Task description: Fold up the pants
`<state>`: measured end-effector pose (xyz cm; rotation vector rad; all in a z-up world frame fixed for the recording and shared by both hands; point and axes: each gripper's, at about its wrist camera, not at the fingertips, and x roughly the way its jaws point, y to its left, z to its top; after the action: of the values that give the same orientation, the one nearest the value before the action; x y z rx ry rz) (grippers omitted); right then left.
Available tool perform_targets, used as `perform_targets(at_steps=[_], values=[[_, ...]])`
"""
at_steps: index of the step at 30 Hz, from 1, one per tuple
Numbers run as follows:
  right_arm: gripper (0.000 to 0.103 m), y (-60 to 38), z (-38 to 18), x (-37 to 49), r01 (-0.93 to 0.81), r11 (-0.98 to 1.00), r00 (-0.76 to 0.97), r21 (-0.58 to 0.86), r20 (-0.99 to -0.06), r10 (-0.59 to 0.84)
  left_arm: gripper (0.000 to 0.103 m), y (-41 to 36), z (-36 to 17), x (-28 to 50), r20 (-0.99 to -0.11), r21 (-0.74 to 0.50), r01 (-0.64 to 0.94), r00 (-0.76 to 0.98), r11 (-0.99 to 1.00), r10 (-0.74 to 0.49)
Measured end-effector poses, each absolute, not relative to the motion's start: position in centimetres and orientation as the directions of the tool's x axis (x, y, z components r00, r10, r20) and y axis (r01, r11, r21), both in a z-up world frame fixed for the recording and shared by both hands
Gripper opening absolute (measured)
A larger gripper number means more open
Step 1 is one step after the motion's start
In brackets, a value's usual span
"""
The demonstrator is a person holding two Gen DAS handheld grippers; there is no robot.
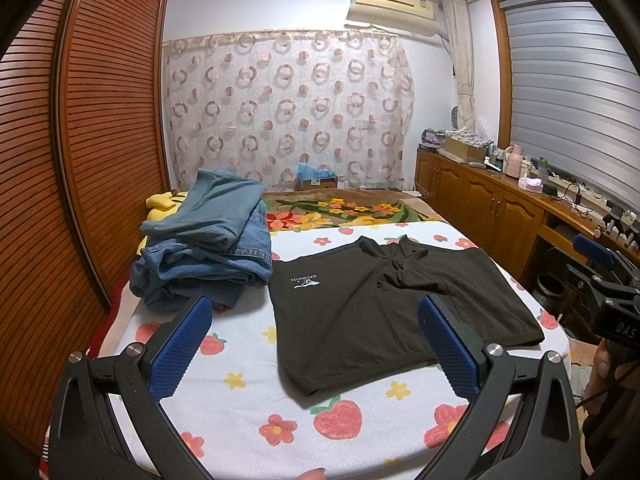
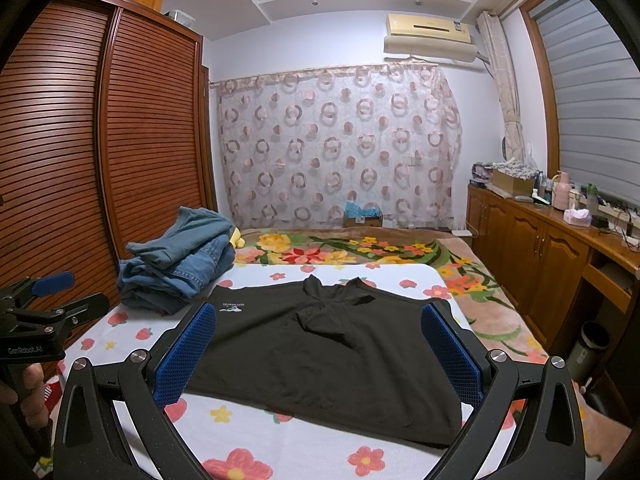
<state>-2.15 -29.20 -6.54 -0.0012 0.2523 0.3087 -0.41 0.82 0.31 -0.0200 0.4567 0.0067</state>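
Note:
Dark brown pants [image 1: 352,312] with a small white logo [image 1: 305,281] lie flat on the strawberry-print sheet [image 1: 248,408], a bunched fold near their far middle. In the left wrist view my left gripper [image 1: 314,308] hovers open over the near left part of the pants, its blue pads [image 1: 180,356] wide apart and holding nothing. In the right wrist view the same pants [image 2: 320,360] lie under my right gripper [image 2: 319,312], which is also open and empty. Each gripper shows in the other's view: the right gripper [image 1: 592,256] at the bed's right edge, the left gripper [image 2: 52,292] at the left.
A pile of folded blue jeans [image 1: 208,248] sits on the bed just left of the pants, with a yellow soft toy [image 1: 160,204] behind it. A slatted wooden wardrobe [image 1: 80,160] runs along the left, and a cluttered wooden cabinet [image 1: 500,200] along the right. A floral blanket [image 1: 340,208] covers the far bed.

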Motion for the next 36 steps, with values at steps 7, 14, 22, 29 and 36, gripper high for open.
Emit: perform_targets(at_steps=[7,14,22,29,36], values=[[0.102,-29.2,-6.6,-2.2,-0.301,0.953,0.922,0.037,-0.245,0.3,0.103,0.8,0.3,-0.5,-0.44,-0.017,-0.011,0.898,1.0,0.003],[0.102,-29.2,-6.6,-2.2,-0.301,0.953,0.922,0.036,-0.245,0.301,0.103,0.8,0.3,-0.5,-0.439,-0.017,-0.011,0.898,1.0,0.002],[0.102,-29.1,-6.6,-2.2,-0.305,0.952,0.918,0.034,-0.254,0.304,0.103,1.0,0.4,-0.7,-0.449,-0.019,-0.017,0.894,1.0,0.007],[0.102,-29.4,-7.0,-1.5,-0.31,0.95,0.91,0.032,-0.278,0.307,0.103,1.4,0.5,0.4,-0.501,-0.015,0.003,0.865,1.0,-0.01],[0.102,-29.9,-7.3,-0.4,-0.311,0.95,0.9,0.033,-0.311,0.305,0.103,1.8,-2.2,1.7,-0.543,-0.027,0.026,0.839,0.999,-0.037]])
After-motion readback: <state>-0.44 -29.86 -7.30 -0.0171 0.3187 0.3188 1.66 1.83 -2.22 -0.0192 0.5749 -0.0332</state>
